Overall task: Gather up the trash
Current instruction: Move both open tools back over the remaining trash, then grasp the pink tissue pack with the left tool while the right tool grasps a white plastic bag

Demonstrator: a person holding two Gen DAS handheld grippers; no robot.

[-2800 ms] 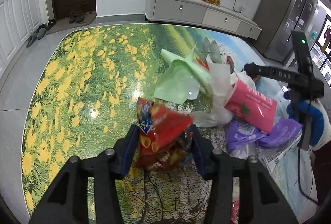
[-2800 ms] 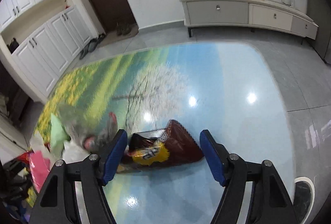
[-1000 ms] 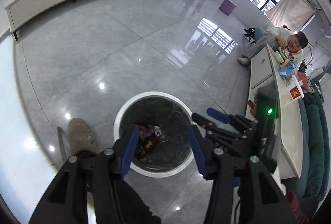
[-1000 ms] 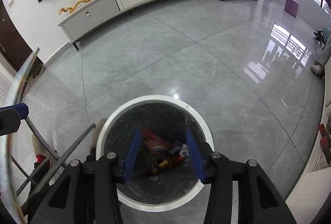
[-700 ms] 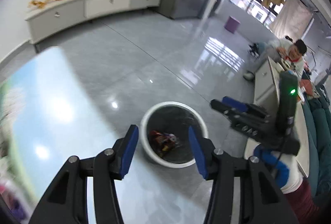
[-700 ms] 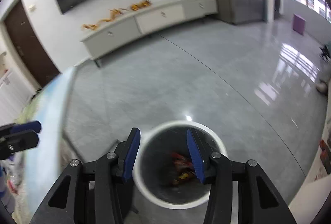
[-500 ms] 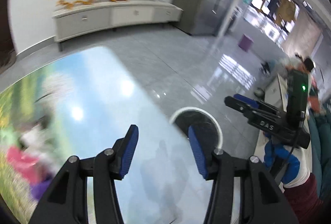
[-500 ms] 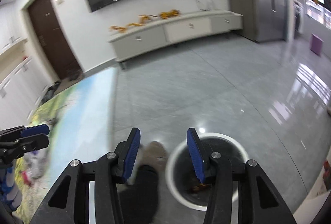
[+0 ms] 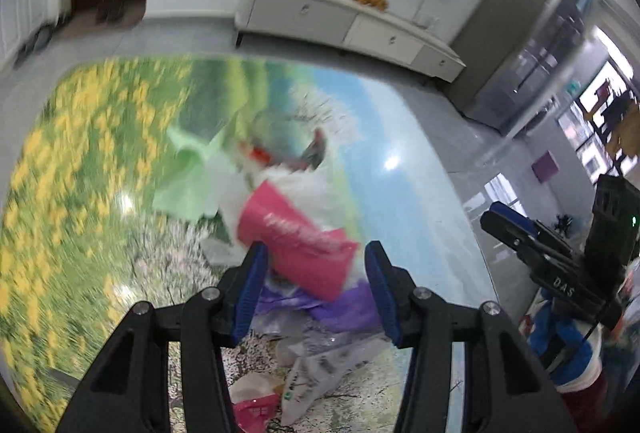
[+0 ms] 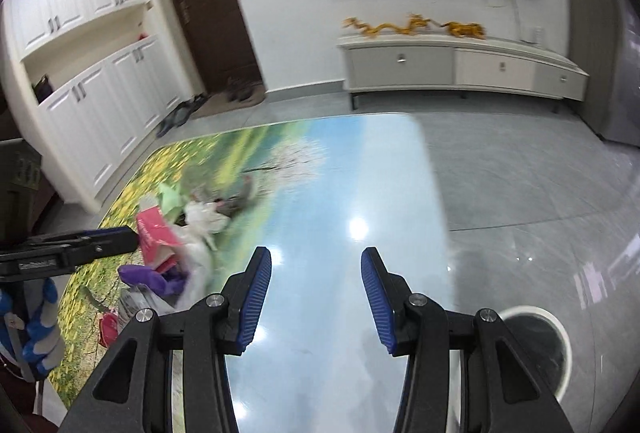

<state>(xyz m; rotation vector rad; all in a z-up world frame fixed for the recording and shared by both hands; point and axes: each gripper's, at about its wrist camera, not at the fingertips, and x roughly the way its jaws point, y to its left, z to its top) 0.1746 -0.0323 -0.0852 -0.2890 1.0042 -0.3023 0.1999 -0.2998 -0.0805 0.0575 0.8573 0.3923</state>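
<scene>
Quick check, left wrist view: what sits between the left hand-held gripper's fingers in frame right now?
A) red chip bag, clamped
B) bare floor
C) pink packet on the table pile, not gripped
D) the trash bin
C: the left hand-held gripper stands open above the table, framing the pink packet that lies in the trash pile; its fingers touch nothing.

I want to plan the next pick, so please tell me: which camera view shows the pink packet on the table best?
The left wrist view: the pink packet lies large near the middle, just beyond the open left gripper, though blurred. In the right wrist view the same packet is small, far to the left, partly hidden behind white wrappers.
</scene>
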